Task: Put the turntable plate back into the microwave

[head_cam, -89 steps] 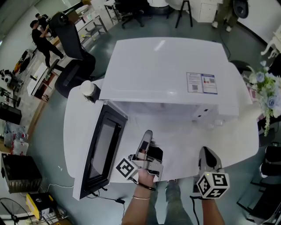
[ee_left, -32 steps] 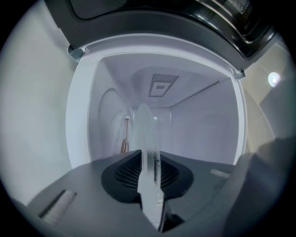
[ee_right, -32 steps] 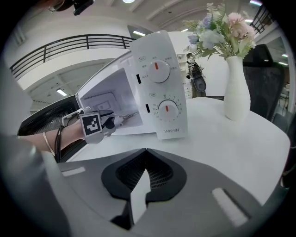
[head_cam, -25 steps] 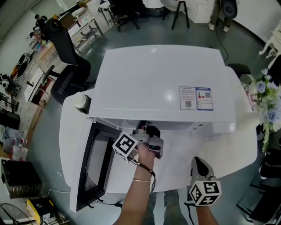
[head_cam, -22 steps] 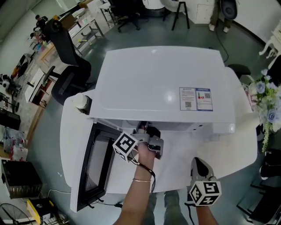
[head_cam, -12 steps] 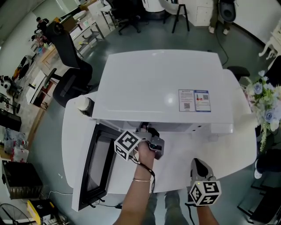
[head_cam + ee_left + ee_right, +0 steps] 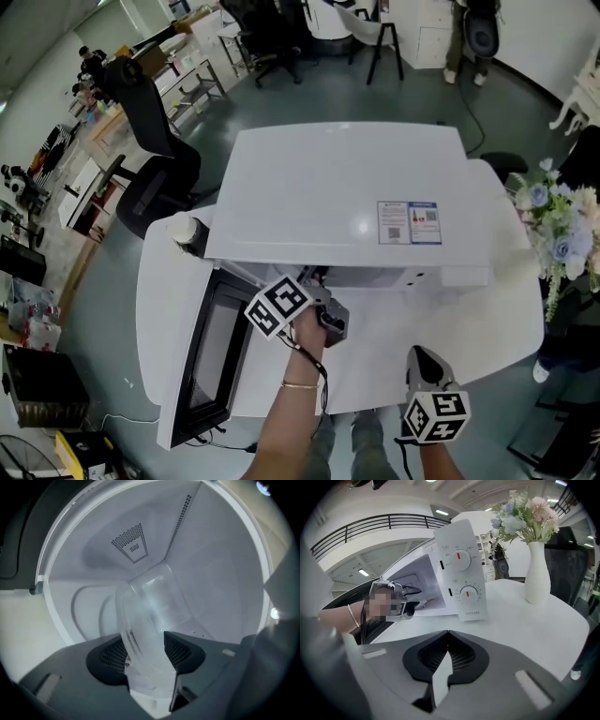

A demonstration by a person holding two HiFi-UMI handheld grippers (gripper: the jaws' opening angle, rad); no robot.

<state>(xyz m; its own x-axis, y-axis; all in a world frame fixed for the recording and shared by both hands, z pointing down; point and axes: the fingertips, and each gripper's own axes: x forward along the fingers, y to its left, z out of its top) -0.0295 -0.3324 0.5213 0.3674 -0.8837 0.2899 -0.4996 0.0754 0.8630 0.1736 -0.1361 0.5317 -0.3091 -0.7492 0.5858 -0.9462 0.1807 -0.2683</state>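
Note:
The white microwave [image 7: 337, 187] stands on a white table with its door [image 7: 211, 347] swung open to the left. My left gripper [image 7: 317, 281] reaches into the opening. In the left gripper view the clear glass turntable plate [image 7: 150, 606] stands tilted on edge inside the white cavity [image 7: 211, 573], its rim between the jaws of the left gripper [image 7: 145, 641]. Those jaws have just been opening and stand apart round the rim. My right gripper [image 7: 424, 358] hovers shut and empty near the table's front edge, also seen as the right gripper [image 7: 446, 632] facing the control panel [image 7: 461, 573].
A white vase of flowers [image 7: 536, 573] stands on the table right of the microwave, seen as flowers [image 7: 562, 234] at the table's right end. A small white-capped object [image 7: 185, 230] sits left of the microwave. Office chairs and desks stand beyond the table.
My left gripper went from in front of the microwave into its opening and then rolled there, its marker cube turning. The right gripper stayed put.

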